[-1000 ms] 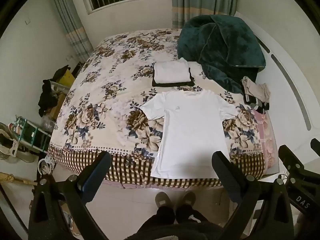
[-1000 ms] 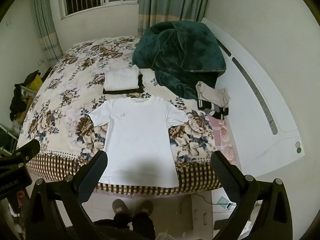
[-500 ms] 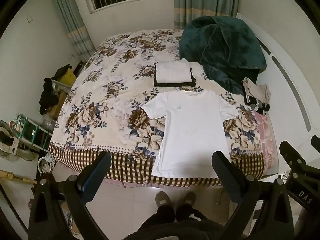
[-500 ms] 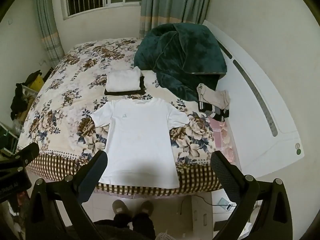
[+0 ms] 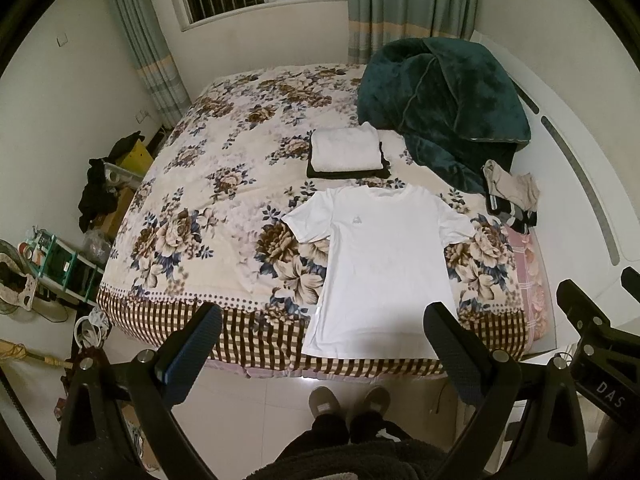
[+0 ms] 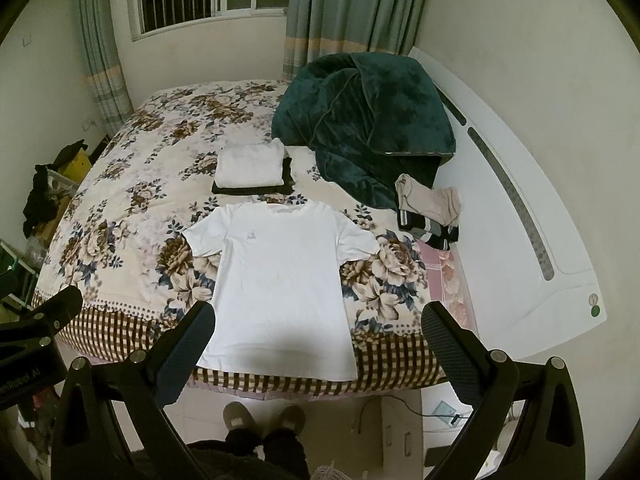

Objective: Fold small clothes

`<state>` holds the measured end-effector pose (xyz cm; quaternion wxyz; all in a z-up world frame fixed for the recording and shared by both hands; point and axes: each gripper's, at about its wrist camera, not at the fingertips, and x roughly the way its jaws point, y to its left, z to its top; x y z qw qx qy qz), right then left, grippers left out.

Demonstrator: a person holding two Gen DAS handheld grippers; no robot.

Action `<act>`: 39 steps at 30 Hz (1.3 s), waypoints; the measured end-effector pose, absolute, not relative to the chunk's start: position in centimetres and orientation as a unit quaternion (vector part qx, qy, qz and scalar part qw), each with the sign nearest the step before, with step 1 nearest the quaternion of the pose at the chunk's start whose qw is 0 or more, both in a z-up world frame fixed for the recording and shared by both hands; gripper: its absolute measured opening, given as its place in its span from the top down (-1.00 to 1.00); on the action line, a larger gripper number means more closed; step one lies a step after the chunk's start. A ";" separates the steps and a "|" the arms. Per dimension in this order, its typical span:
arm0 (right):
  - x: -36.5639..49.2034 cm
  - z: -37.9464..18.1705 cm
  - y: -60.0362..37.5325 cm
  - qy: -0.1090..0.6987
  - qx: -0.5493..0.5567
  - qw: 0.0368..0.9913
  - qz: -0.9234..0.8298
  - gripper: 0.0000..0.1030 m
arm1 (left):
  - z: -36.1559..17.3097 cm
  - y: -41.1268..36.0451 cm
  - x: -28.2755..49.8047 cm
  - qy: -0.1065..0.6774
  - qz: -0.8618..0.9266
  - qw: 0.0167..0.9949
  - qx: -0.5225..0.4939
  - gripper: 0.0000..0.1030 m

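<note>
A white T-shirt lies spread flat, front up, on the floral bed, its hem at the near edge; it also shows in the right wrist view. Beyond its collar sits a folded white garment on a folded black one, also in the right wrist view. My left gripper is open and empty, held high above the bed's near edge. My right gripper is open and empty, also high above the shirt's hem.
A dark green blanket is heaped at the bed's far right. A small pile of beige and striped clothes lies right of the shirt. A white headboard runs along the right. Clutter and shelves stand left. My feet are on the floor.
Both views have shifted slightly; the bed and shirt sit a little lower in frame. The shirt and both open grippers are otherwise unchanged.
</note>
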<state>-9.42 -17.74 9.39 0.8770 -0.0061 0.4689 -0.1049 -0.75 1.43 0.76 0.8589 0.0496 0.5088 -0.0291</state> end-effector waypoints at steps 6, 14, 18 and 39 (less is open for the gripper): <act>-9.5 9.8 -17.9 0.466 -0.008 0.879 -0.102 -1.00 | 0.8 1.5 -0.9 0.507 -0.030 0.860 0.050 -1.00; -9.4 10.1 -18.0 0.463 -0.009 0.880 -0.102 -1.00 | 2.2 0.6 0.4 0.506 -0.028 0.861 0.047 -1.00; -9.5 10.1 -18.0 0.463 -0.009 0.881 -0.101 -1.00 | 2.8 0.2 1.3 0.506 -0.028 0.861 0.046 -1.00; -9.1 10.6 -17.7 0.462 -0.010 0.881 -0.100 -1.00 | 3.3 -0.3 1.8 0.499 -0.028 0.865 0.048 -1.00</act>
